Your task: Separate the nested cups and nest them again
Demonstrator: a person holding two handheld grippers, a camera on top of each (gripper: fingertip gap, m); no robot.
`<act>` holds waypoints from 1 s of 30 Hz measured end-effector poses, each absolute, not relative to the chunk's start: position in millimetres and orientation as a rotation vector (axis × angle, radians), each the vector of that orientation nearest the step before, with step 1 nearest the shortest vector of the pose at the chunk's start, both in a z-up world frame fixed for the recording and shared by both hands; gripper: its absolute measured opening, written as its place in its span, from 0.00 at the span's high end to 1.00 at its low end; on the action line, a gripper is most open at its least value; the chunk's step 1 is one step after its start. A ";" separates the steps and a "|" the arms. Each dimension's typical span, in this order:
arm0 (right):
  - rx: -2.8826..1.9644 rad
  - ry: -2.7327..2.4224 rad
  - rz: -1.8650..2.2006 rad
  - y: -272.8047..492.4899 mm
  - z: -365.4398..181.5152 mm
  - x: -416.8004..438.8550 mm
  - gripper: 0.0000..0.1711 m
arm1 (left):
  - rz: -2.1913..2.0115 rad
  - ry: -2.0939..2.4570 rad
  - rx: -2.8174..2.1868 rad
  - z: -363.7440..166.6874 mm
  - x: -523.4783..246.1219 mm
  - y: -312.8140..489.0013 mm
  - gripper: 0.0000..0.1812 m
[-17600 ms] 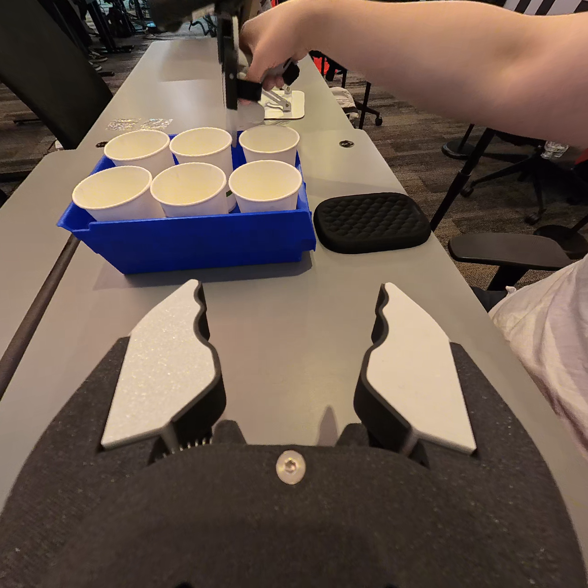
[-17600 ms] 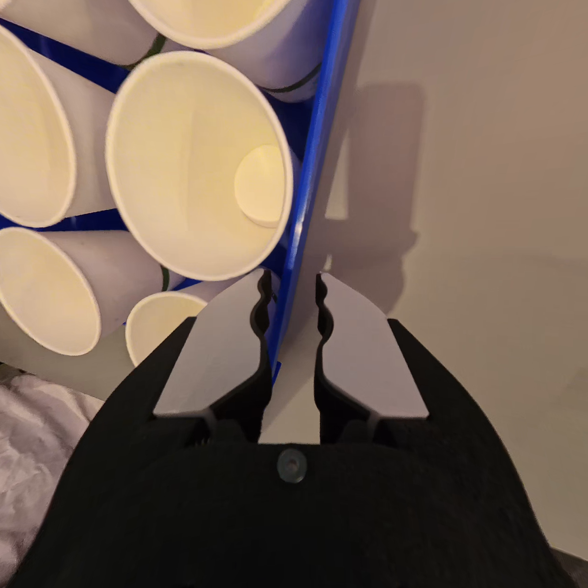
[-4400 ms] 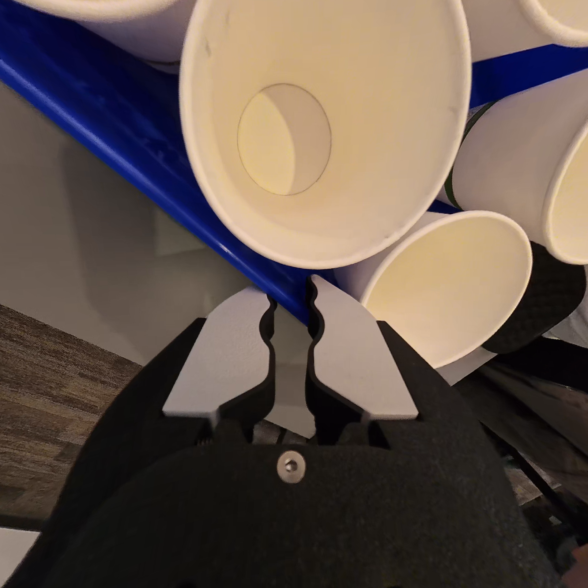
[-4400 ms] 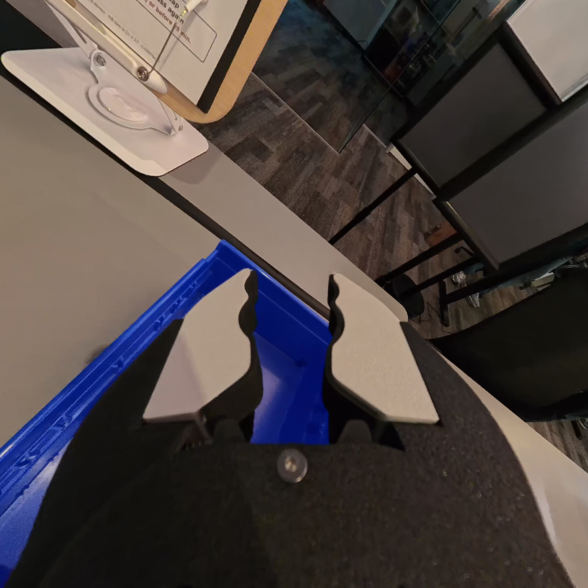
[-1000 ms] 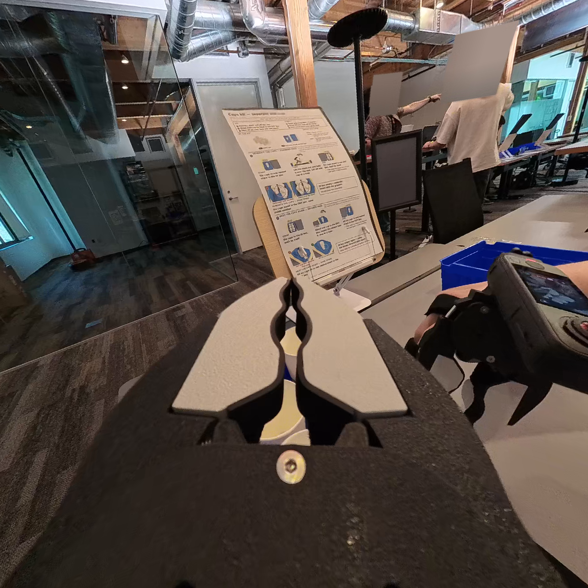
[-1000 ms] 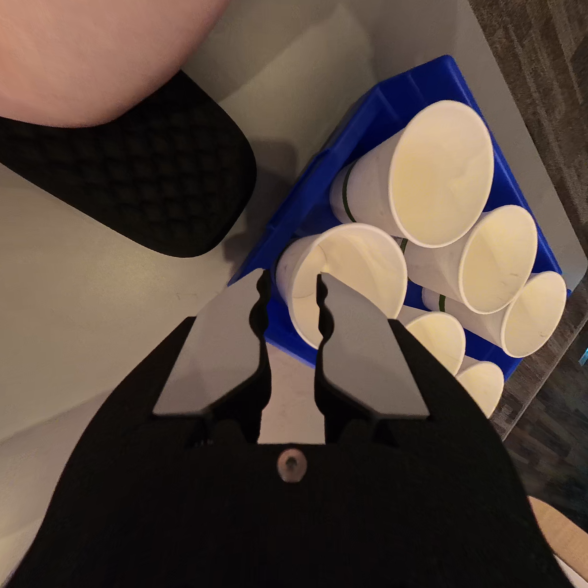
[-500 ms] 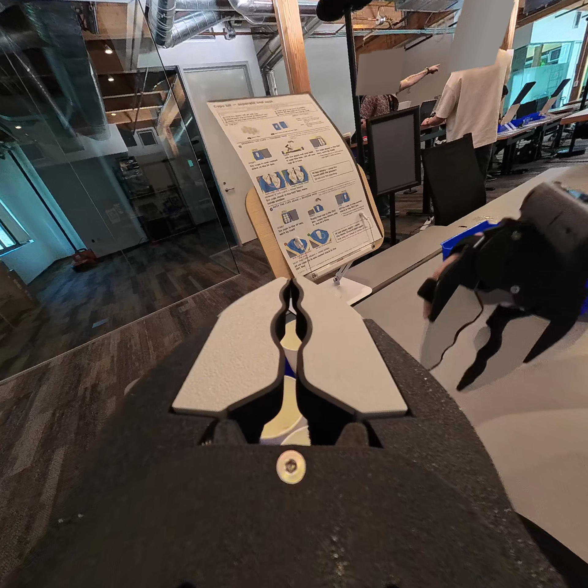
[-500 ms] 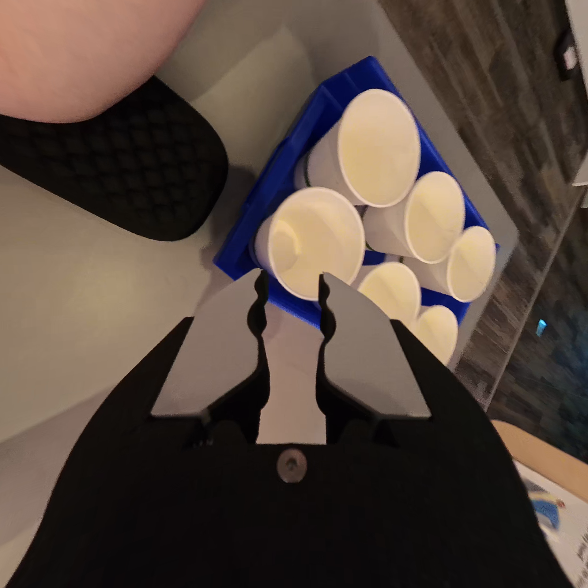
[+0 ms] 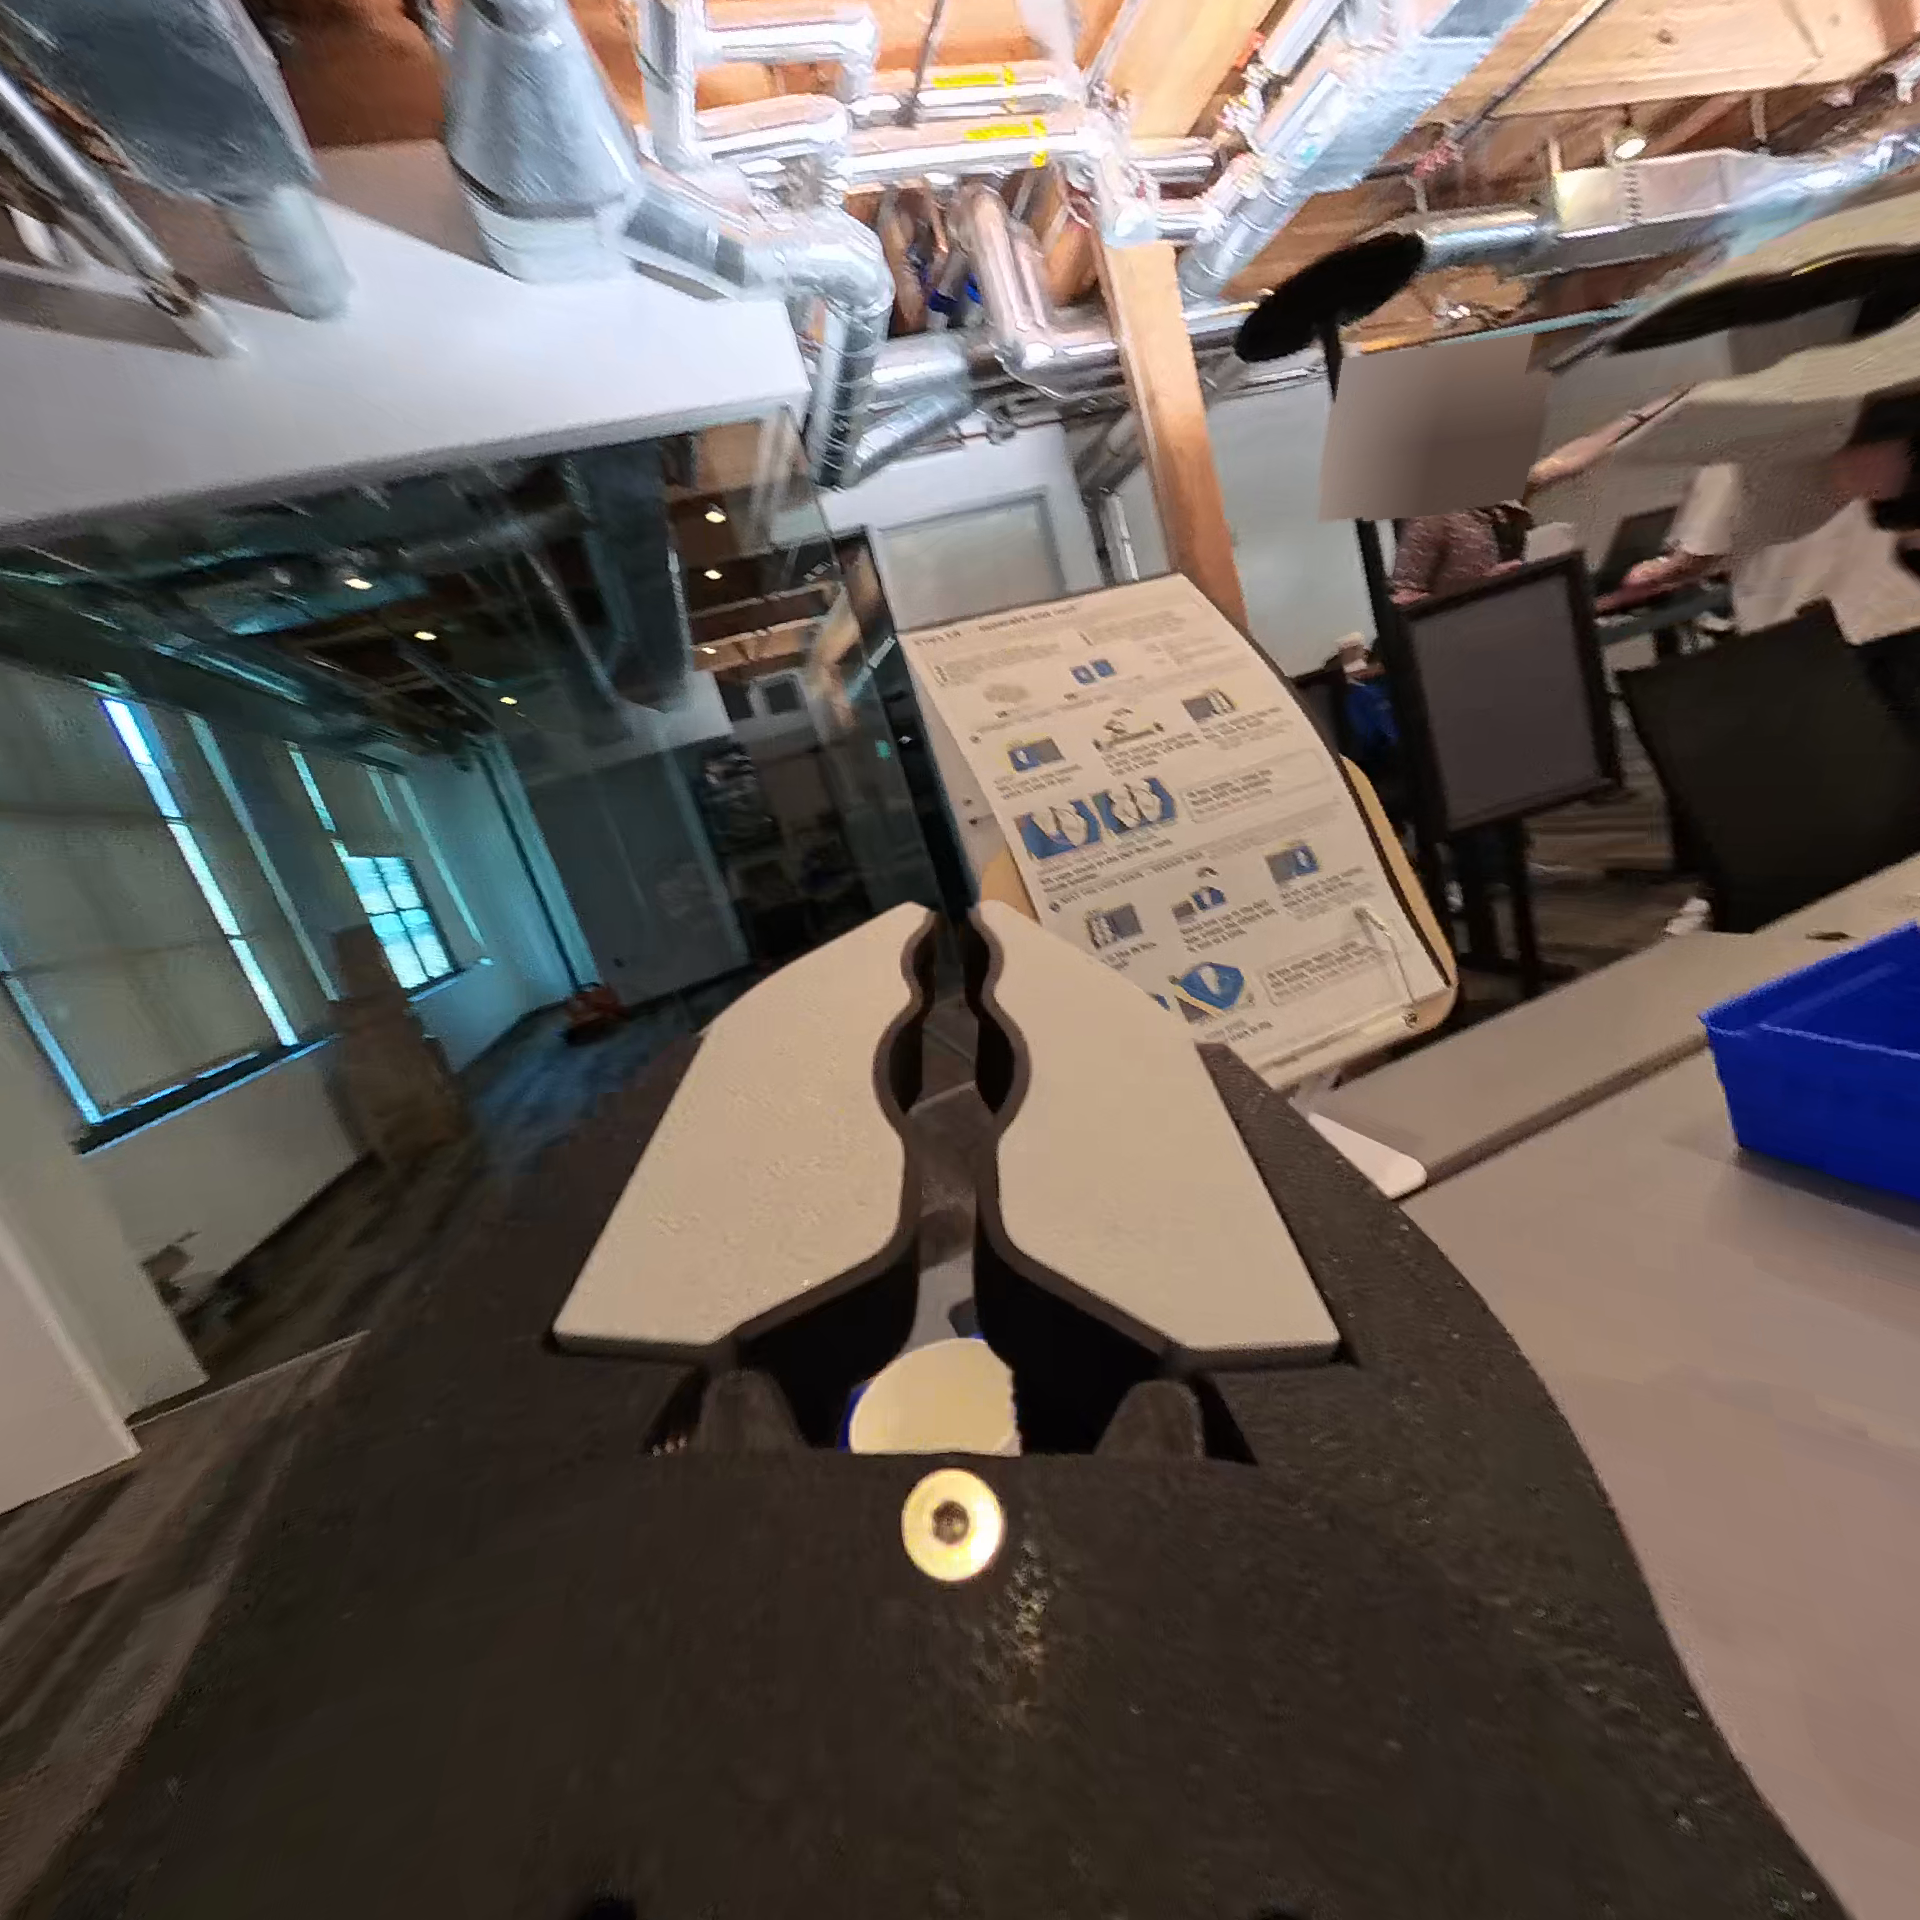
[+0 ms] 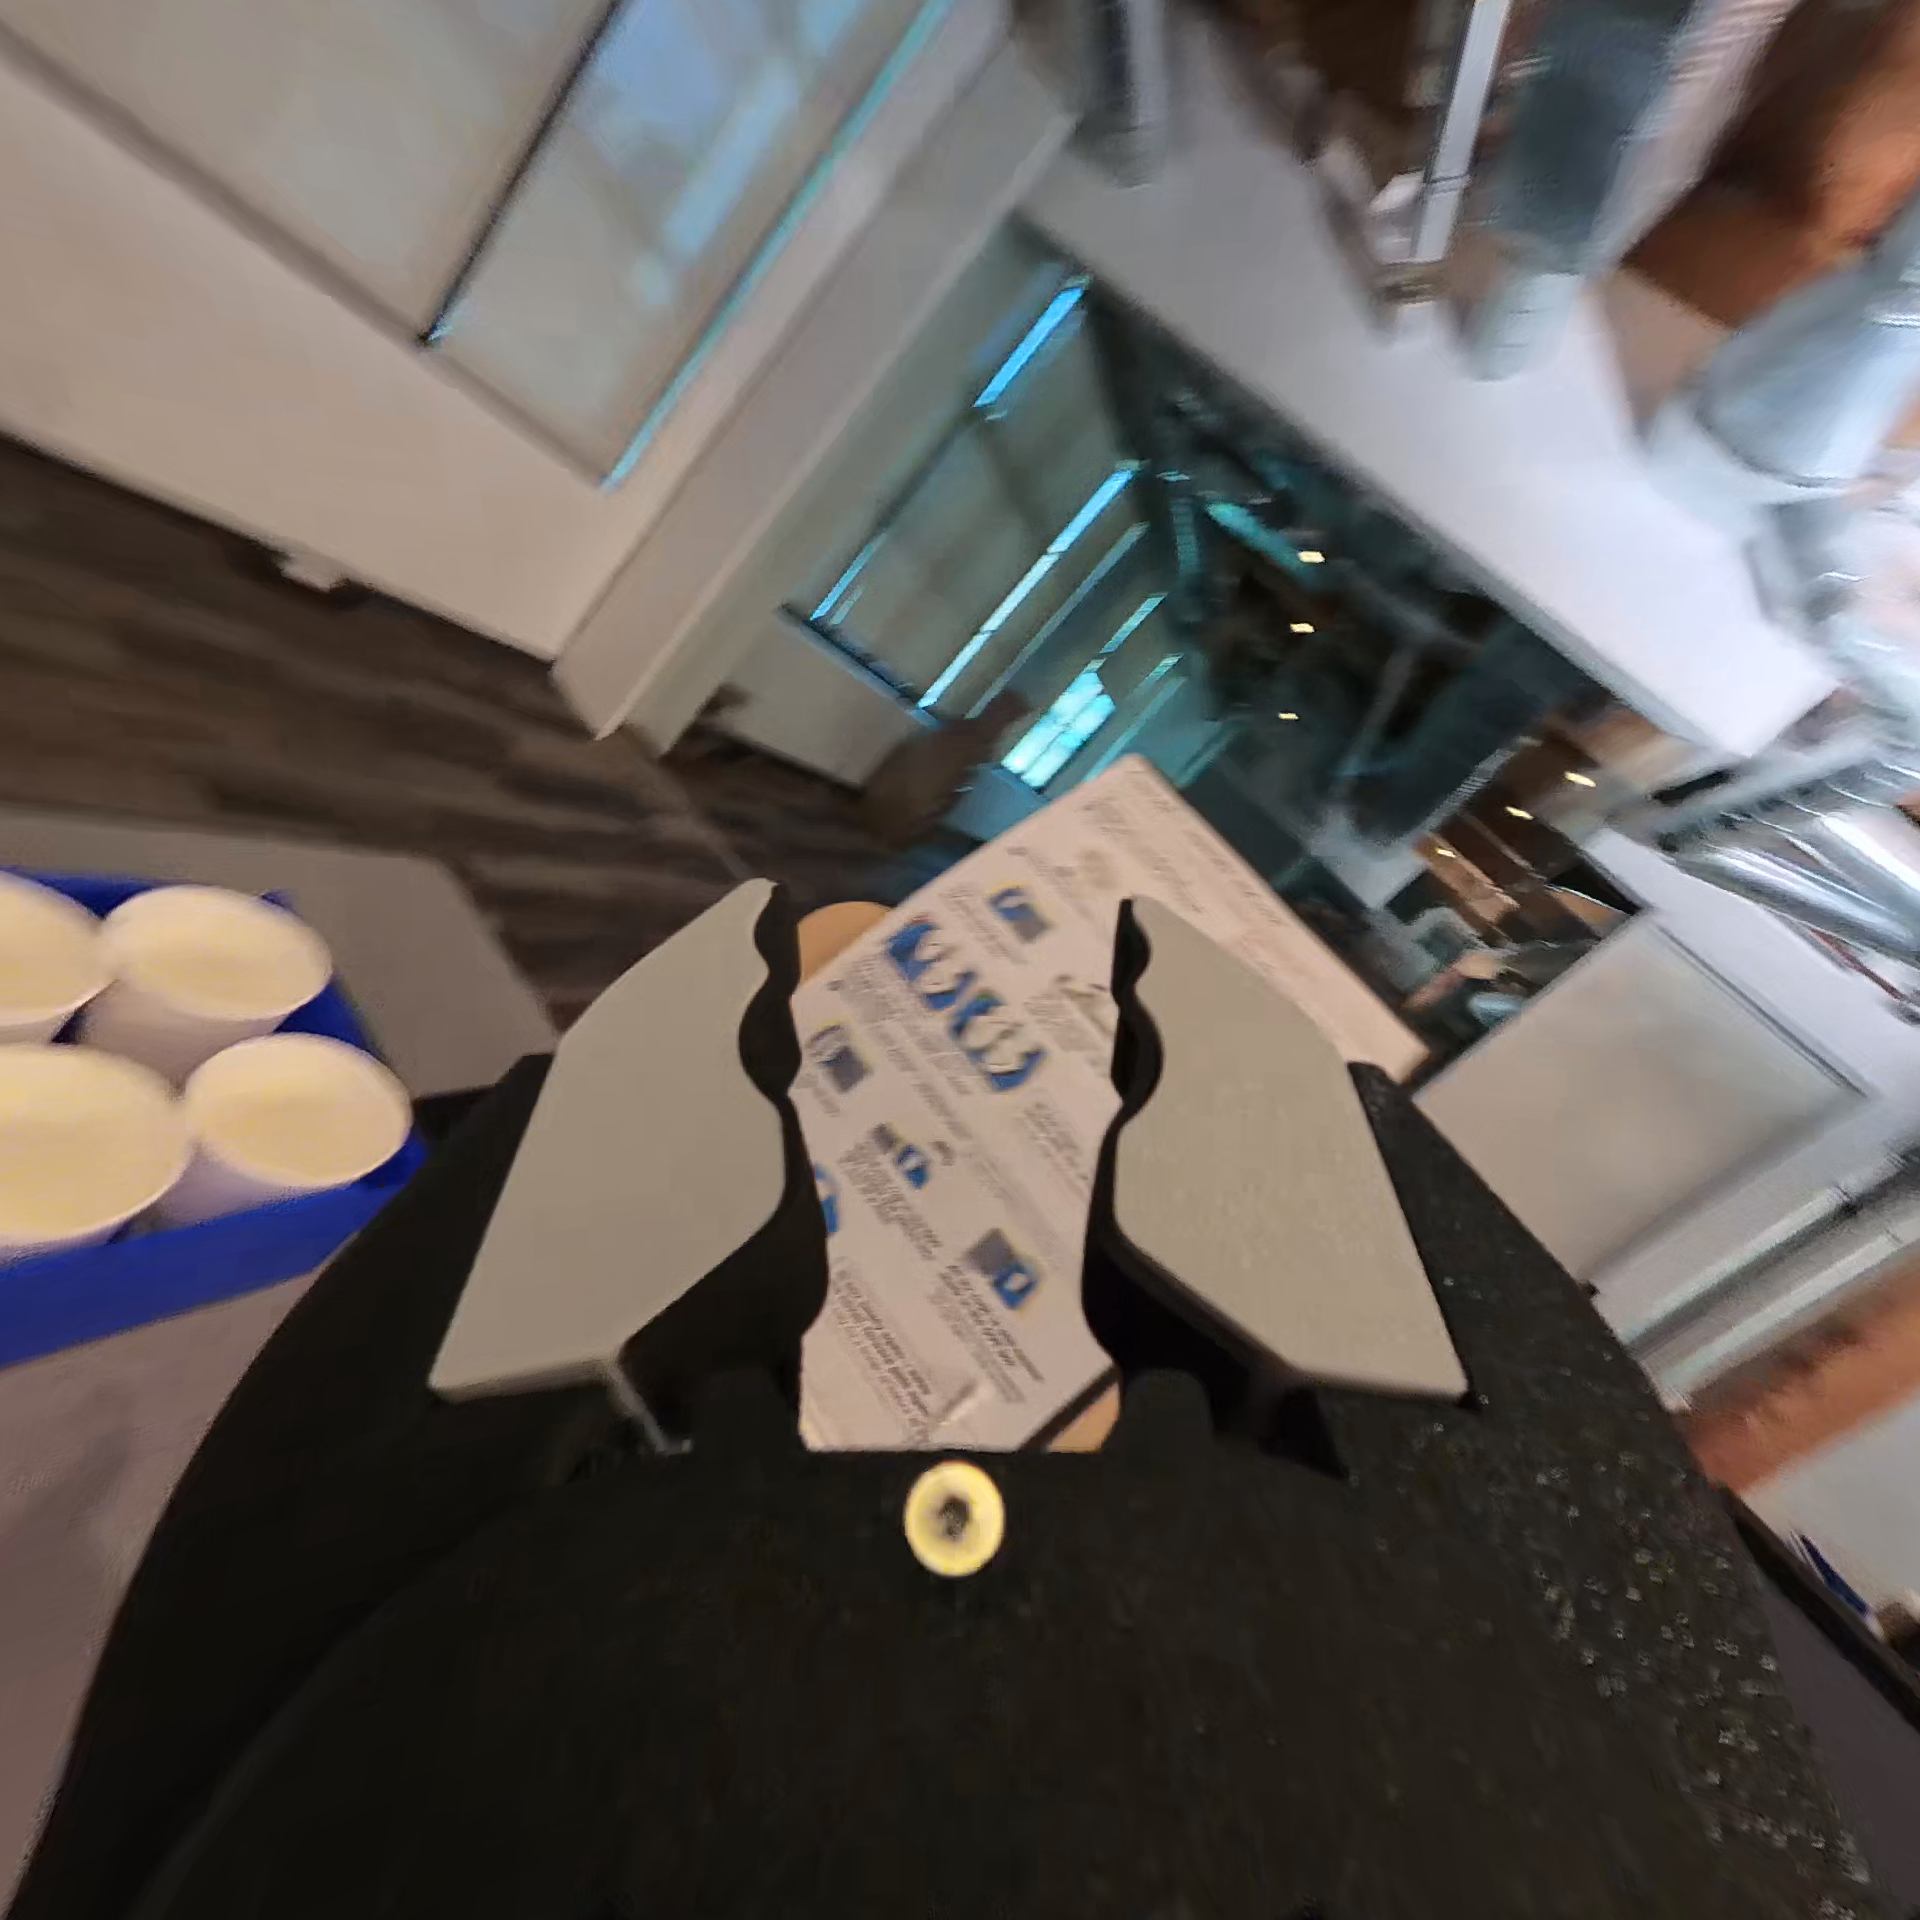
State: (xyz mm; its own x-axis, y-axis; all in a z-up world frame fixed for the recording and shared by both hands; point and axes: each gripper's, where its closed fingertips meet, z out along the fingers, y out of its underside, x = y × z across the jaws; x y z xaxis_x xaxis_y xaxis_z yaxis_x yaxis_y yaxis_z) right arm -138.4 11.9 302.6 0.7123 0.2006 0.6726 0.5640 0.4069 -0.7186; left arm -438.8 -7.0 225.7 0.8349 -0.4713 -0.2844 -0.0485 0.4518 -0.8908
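Observation:
Several white paper cups (image 10: 218,961) stand open side up in a blue bin (image 10: 208,1257) at the left edge of the blurred right wrist view. My right gripper (image 10: 948,904) is open and empty, up in the air to the right of that bin, pointing across the room. My left gripper (image 9: 951,920) is shut with only a slit between its tips, and nothing shows between them. One white cup rim (image 9: 935,1397) shows below its finger bases. The right gripper's fingers (image 9: 1756,416) show blurred at the top right of the left wrist view.
A printed instruction sheet on a wooden stand (image 9: 1153,831) stands at the far table edge and also shows in the right wrist view (image 10: 935,1143). A blue bin (image 9: 1860,1070) sits on the grey table (image 9: 1662,1403) at right. Chairs, screens and people are behind.
My right gripper swung up from looking down on the cups to looking across the room, and its fingers opened wider. My left gripper tilted upward and stayed shut.

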 end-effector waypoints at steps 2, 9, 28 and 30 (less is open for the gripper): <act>-1.128 -0.665 -0.265 2.4 325.5 -105.8 0.63 | -0.268 0.502 -1.060 234.2 -443.4 -16.1 0.98; -1.030 -0.410 -0.410 -56.5 349.8 -21.1 0.61 | -0.247 0.339 -0.929 262.2 -472.4 -56.7 0.94; -1.122 -0.377 -0.474 -83.0 273.0 29.3 0.64 | -0.344 0.760 -1.115 234.7 -387.6 -68.7 0.90; -1.160 -0.399 -0.459 -73.6 261.8 32.7 0.63 | -0.294 0.858 -1.151 228.6 -372.8 -63.2 0.88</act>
State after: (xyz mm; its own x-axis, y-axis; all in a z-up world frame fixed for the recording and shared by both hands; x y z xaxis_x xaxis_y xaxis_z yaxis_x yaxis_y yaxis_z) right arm 32.7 -73.6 261.8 0.8402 -0.1384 0.5244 0.5386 0.3268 -0.7766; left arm -372.8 -63.2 228.6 0.6575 -0.6110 -0.4409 -0.2118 0.4117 -0.8864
